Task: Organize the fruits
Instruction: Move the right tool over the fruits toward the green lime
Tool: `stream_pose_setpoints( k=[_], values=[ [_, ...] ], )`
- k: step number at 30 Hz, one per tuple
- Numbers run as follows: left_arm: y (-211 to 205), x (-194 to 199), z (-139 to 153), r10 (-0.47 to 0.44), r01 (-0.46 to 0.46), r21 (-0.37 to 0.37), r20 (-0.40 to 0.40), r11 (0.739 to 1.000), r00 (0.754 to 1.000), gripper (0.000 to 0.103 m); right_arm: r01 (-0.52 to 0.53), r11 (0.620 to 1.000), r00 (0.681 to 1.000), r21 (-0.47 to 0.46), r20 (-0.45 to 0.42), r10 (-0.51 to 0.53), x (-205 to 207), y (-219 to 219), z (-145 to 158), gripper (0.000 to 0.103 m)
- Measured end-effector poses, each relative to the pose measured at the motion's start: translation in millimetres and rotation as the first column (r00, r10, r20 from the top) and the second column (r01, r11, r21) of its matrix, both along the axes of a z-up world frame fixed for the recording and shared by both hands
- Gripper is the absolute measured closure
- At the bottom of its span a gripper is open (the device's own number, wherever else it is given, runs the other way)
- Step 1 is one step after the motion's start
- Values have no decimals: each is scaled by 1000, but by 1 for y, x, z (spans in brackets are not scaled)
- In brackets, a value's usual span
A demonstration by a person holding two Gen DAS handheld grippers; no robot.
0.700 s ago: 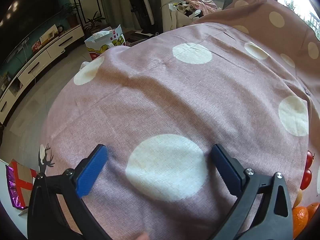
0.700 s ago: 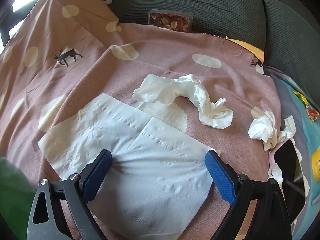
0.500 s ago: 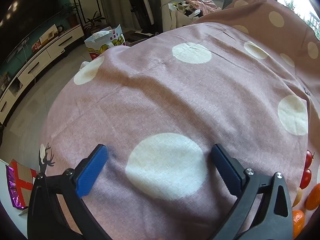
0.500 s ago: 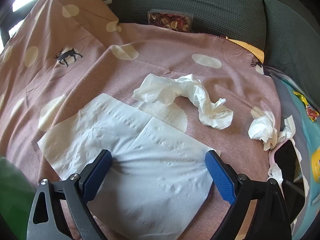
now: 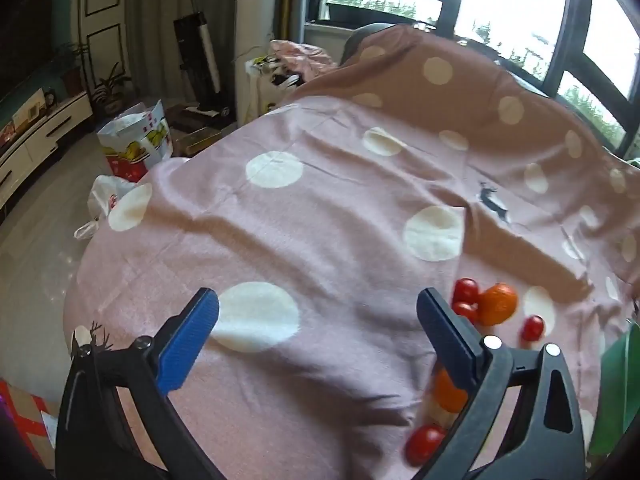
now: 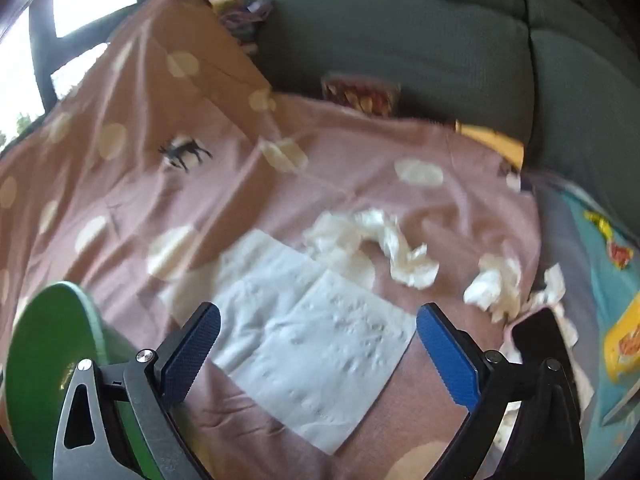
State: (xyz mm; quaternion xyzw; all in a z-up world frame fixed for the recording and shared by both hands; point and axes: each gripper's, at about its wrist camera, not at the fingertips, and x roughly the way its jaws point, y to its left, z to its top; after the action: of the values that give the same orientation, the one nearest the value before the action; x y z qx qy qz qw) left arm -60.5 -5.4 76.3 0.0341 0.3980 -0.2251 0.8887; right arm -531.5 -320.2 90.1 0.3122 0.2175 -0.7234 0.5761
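Observation:
In the left wrist view, small red tomatoes [image 5: 465, 290] and an orange [image 5: 497, 304] lie on the pink dotted cloth [image 5: 320, 220], just right of my left gripper [image 5: 318, 322]. Another orange [image 5: 448, 394] and a red tomato [image 5: 424, 442] sit behind its right finger. The left gripper is open with only cloth between its fingers. In the right wrist view, my right gripper [image 6: 318, 340] is open above a flat white tissue [image 6: 320, 344]. A green plate [image 6: 44, 360] stands at its left.
Crumpled tissues [image 6: 384, 244] lie beyond the flat one, with more [image 6: 496, 284] at the right beside a dark phone [image 6: 536, 340]. A green sofa back [image 6: 400, 40] rises behind. A green edge [image 5: 618, 380] shows at the right of the left wrist view; floor and bags [image 5: 136, 140] lie left.
Both grippers have lifted and tilted up. The left view swung right, bringing more tomatoes and oranges into sight. The green plate now shows at the left of the right view.

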Motion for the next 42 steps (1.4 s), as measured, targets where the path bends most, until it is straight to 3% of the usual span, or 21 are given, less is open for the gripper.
stream_pose_setpoints(
  k=[4, 8, 10, 12, 15, 19, 23, 28, 30, 33, 37, 38, 42],
  values=[
    [-15, -21, 10, -132, 132, -25, -6, 991, 991, 4, -179, 969, 984, -169, -21, 178, 44, 44, 56, 4],
    [-25, -38, 11, -205, 203, -37, -32, 978, 978, 6, -411, 885, 909, -218, -28, 415, 103, 80, 79, 7],
    [-27, -41, 9, -246, 241, -66, -87, 968, 965, 8, -518, 829, 847, -213, 12, 532, 132, 93, 82, 11],
    [-30, -43, 6, -284, 273, -97, -128, 957, 950, 10, -627, 757, 755, -185, 92, 649, 157, 96, 74, 17],
    [-36, -49, 2, -307, 295, -97, -151, 951, 940, 14, -738, 664, 646, -123, 155, 747, 195, 103, 59, 18],
    [-41, -54, 4, -318, 308, -83, -144, 948, 937, 17, -815, 576, 566, -69, 121, 815, 231, 115, 40, 25],
    [-43, -56, 3, -337, 328, -85, -159, 941, 928, 20, -877, 480, 465, -29, 207, 861, 250, 120, 26, 25],
    [-45, -58, 5, -346, 329, -122, -179, 937, 921, 21, -885, 464, 435, -37, 290, 853, 258, 119, 22, 25],
    [-47, -60, 4, -361, 340, -137, -185, 930, 914, 22, -881, 473, 444, -7, 331, 832, 262, 112, 16, 25],
    [-51, -63, 3, -372, 352, -128, -187, 927, 909, 24, -883, 468, 459, 39, 286, 841, 271, 111, 17, 30],
    [-58, -68, -1, -394, 374, -130, -208, 918, 895, 27, -917, 398, 385, 27, 323, 865, 277, 114, 19, 30],
    [-60, -71, -2, -401, 382, -127, -208, 915, 892, 28, -919, 393, 381, 32, 323, 866, 278, 114, 17, 30],
    [-64, -78, -1, -421, 405, -117, -187, 907, 888, 32, -905, 422, 417, 56, 319, 851, 276, 112, 7, 34]
  ],
)
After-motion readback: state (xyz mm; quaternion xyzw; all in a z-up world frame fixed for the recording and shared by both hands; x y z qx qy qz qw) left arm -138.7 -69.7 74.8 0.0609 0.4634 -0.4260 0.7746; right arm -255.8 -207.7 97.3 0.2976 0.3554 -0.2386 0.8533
